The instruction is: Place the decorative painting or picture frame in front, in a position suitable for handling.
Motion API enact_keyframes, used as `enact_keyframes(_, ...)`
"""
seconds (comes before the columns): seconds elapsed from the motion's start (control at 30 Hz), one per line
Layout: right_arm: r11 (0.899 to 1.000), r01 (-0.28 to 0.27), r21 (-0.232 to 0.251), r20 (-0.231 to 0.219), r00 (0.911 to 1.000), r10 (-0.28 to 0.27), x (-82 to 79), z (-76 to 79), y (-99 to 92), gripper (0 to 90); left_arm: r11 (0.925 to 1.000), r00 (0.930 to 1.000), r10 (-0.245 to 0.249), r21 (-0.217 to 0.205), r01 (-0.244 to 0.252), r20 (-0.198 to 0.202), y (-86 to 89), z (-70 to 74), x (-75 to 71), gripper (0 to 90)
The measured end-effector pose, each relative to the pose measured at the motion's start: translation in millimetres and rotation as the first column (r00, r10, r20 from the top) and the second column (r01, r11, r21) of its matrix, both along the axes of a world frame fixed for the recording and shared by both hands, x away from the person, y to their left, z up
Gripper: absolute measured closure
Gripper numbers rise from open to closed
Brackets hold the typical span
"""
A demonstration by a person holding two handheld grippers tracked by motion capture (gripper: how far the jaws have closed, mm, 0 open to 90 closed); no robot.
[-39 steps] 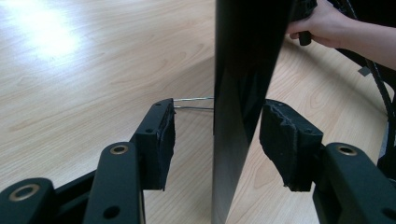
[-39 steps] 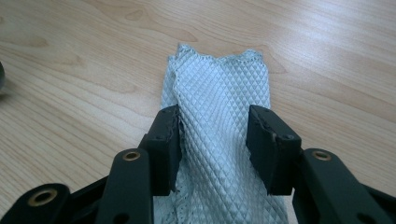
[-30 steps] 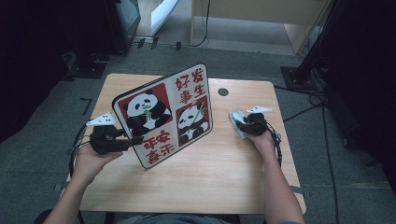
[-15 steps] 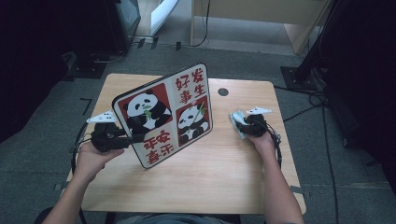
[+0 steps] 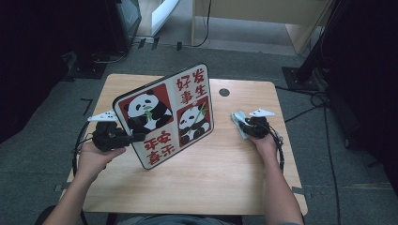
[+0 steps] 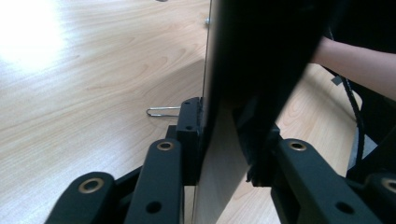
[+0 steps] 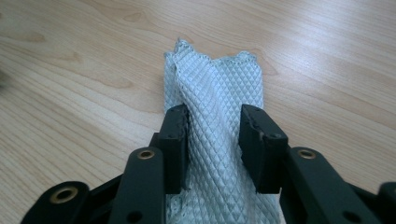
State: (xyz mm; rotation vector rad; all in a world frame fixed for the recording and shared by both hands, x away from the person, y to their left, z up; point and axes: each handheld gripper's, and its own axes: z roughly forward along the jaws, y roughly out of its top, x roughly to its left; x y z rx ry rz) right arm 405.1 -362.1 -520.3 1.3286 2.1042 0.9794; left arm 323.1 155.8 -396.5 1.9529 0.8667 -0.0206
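Left tongs [image 5: 133, 137], just closing, pinch the near-left edge of the upright panda board [image 5: 171, 115] at mid-desk [image 5: 225, 173]; right tongs [image 7: 212, 128], just closing, gather the quilted cloth [image 7: 212, 79] at the right.

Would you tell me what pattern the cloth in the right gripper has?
The cloth is pale grey-white with a fine quilted diamond weave, clearest in the right gripper view.

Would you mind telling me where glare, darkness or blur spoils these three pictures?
Left gripper view: glare whitens the table at top left, and the board is a dark, backlit shape. Right gripper view: evenly lit, the cloth sharp. High view: the room's edges fall into darkness, the table evenly lit.
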Motion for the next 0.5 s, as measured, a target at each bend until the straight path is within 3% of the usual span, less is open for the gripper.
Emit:
enact_keyframes(0.1,0.999,0.023,0.036,-0.005,0.9997,-0.023,0.3,-0.5,-2.0,66.6,1.0000,0.9998,0.005,-0.005,-0.005,-0.021,0.9,0.3,0.4,74.8)
enact_keyframes(0.3,0.999,0.035,-0.006,-0.008,0.9994,-0.035,1.8,1.5,-0.8,76.3,0.9999,0.9997,0.006,-0.009,-0.006,-0.025,0.8,0.2,-2.8,78.3)
enact_keyframes(0.5,0.998,0.050,0.029,-0.044,0.9979,-0.048,7.9,4.1,-5.0,80.6,1.0000,0.9998,0.002,-0.008,-0.002,-0.018,0.0,0.4,-7.0,78.6)
